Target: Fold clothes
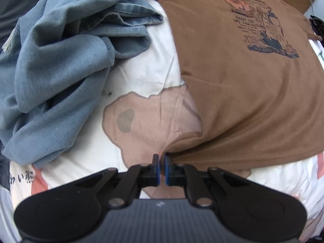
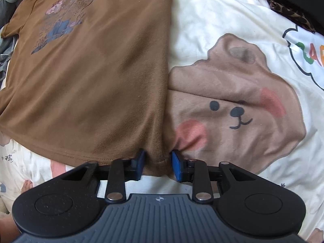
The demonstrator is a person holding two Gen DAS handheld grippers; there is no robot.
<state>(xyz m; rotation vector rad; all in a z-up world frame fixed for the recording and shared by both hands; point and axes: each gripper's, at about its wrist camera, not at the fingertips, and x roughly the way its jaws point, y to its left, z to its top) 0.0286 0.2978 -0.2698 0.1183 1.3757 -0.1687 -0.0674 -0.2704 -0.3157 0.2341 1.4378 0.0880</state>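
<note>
The brown T-shirt (image 1: 243,81) lay spread print-up on the bed sheet (image 2: 222,10), each gripper at a hem corner. The left gripper (image 1: 161,162) had its jaws nearly together, seemingly pinching the corner; the right gripper (image 2: 157,162) had jaws apart, straddling cloth but not clamped. Lifting then risked a lopsided fold, the unclamped corner slipping free (or sheet getting pinched too). The soft, bear-printed sheet wrinkled easily; a heap of blue clothes (image 1: 56,70) crowded the left side.
</note>
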